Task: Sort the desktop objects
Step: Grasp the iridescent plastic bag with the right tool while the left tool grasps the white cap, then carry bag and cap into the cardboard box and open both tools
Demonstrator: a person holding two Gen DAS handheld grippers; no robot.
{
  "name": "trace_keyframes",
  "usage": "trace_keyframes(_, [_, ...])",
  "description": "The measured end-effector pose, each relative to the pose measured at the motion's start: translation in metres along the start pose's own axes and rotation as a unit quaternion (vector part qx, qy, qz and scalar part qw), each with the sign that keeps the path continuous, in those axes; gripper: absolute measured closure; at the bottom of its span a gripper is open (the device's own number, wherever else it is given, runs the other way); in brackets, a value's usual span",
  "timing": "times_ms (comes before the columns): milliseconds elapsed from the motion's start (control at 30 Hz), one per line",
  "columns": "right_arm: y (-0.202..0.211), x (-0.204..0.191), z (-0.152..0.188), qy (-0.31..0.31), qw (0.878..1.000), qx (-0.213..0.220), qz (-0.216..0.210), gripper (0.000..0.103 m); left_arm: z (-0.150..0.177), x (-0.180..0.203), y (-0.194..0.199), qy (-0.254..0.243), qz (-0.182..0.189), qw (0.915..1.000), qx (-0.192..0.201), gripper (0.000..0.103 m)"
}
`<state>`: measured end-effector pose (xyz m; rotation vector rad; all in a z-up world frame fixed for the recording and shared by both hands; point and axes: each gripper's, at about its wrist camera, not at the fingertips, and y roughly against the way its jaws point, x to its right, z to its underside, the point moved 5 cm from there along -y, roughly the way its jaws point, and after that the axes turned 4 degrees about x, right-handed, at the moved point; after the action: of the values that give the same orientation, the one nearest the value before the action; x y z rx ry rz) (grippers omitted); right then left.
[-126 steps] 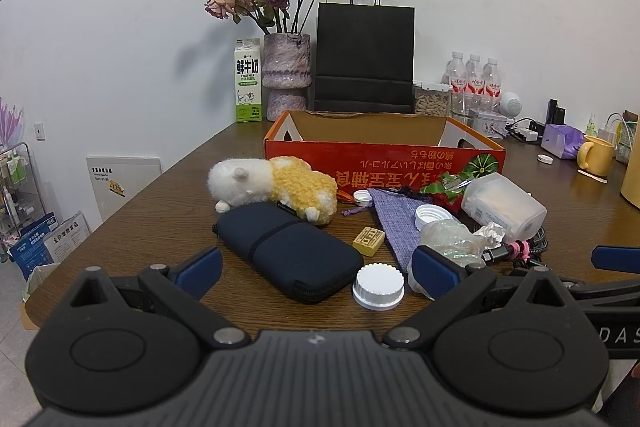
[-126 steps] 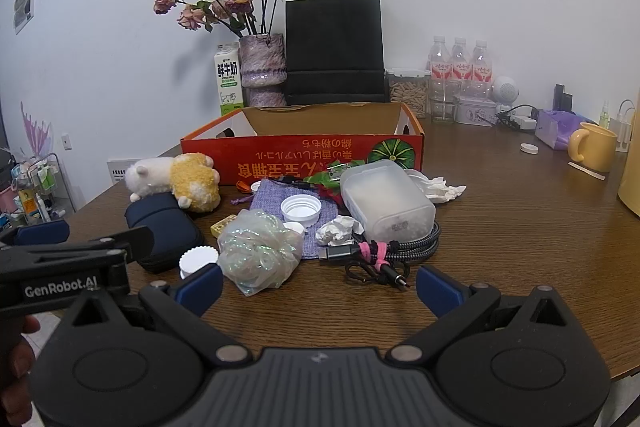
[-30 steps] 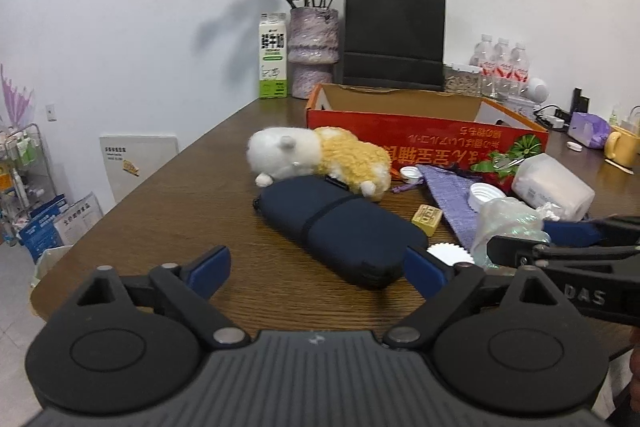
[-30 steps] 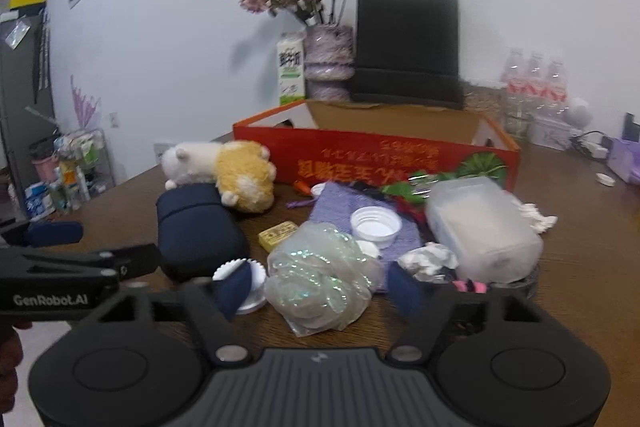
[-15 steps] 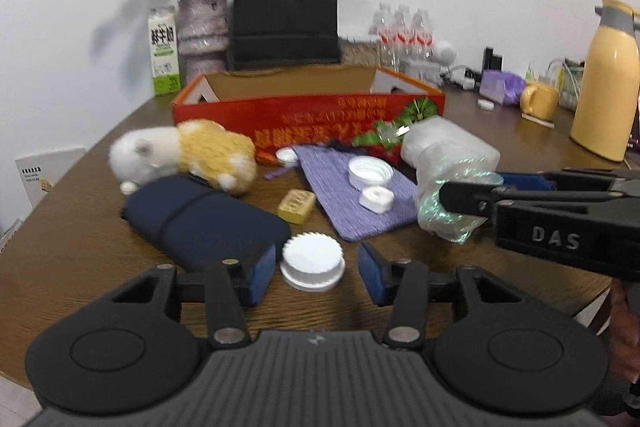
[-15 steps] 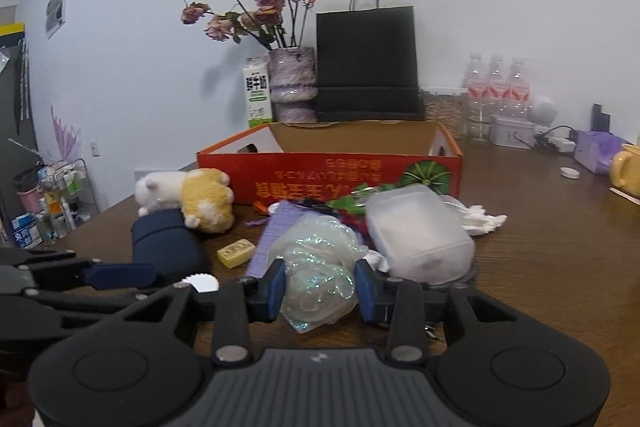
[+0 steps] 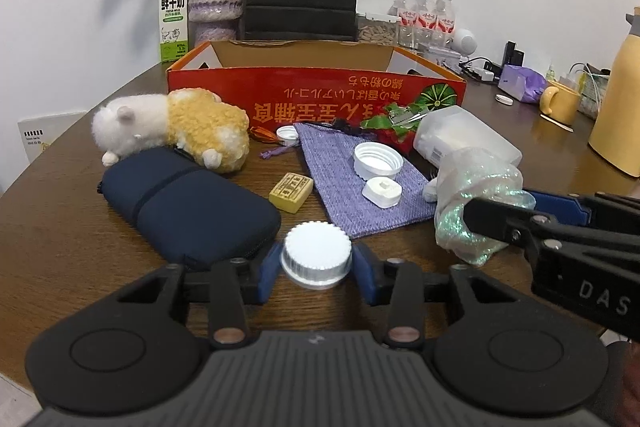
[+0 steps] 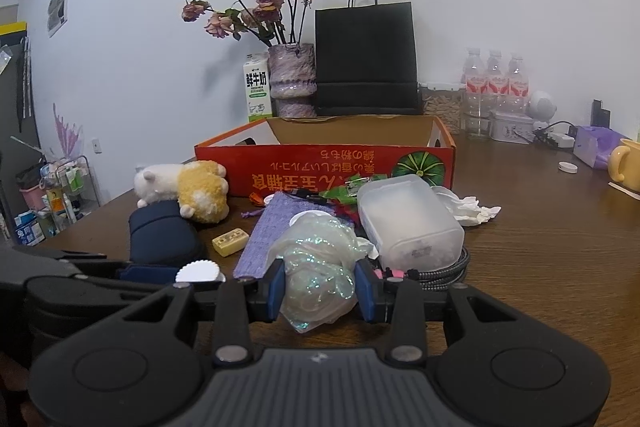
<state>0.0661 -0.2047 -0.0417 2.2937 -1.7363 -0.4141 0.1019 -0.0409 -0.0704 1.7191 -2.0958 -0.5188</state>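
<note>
A crumpled iridescent plastic bag [image 8: 320, 267] is clamped between the blue pads of the right claw [image 8: 320, 291] above the wooden counter [image 8: 560, 247]. A translucent plastic box [image 8: 408, 223] is seen just right of it, a purple cloth [image 8: 268, 231] just left, and a red cardboard box [image 8: 324, 163] farther back.

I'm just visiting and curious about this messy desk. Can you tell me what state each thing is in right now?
Left gripper: jaws closing around the white ribbed cap.
Right gripper: jaws shut on the iridescent plastic wad.
Red cardboard box: open on top.
Plush toy: lying on its side.
Navy pouch: closed, flat.
Clear plastic container: lying on its side.
Wide white lid: hollow side up.
</note>
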Motion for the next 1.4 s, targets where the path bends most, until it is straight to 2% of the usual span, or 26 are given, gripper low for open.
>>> trace_keyframes(200, [0.0,0.0,0.001,0.002,1.0,-0.001,-0.001,0.067,-0.001,0.002,0.0,-0.002,0.001,1.0,0.006,0.063])
trace_keyframes(500, [0.002,0.005,-0.009,-0.002,1.0,0.012,0.0,0.067,-0.026,0.008,0.018,-0.027,0.014,0.9979,0.058,0.064])
trace_keyframes(733, [-0.011,0.015,-0.048,0.008,0.999,0.045,0.002,0.067,-0.091,-0.006,0.016,-0.035,0.016,0.9923,0.118,0.064])
trace_keyframes(900, [-0.044,0.03,-0.098,0.019,0.998,0.062,0.016,0.067,-0.157,-0.023,-0.013,-0.043,-0.001,0.9894,0.139,0.064])
trace_keyframes(1000, [-0.079,0.042,-0.131,0.012,0.999,0.045,0.022,0.067,-0.193,-0.032,-0.047,-0.049,-0.013,0.9918,0.117,0.064])
trace_keyframes(1100, [-0.123,0.056,-0.159,0.001,0.999,0.013,0.029,0.067,-0.221,-0.041,-0.091,-0.048,-0.011,0.9962,0.072,0.064])
trace_keyframes(1200, [-0.169,0.068,-0.18,-0.021,0.999,-0.017,0.047,0.067,-0.233,-0.05,-0.135,-0.053,-0.032,0.9974,0.035,0.064])
trace_keyframes(1333, [-0.231,0.083,-0.188,-0.056,0.994,-0.078,0.058,0.067,-0.236,-0.063,-0.187,-0.032,-0.041,0.9985,-0.019,0.064])
trace_keyframes(1400, [-0.261,0.087,-0.187,-0.053,0.991,-0.104,0.07,0.067,-0.234,-0.068,-0.207,-0.024,-0.043,0.9981,-0.038,0.064])
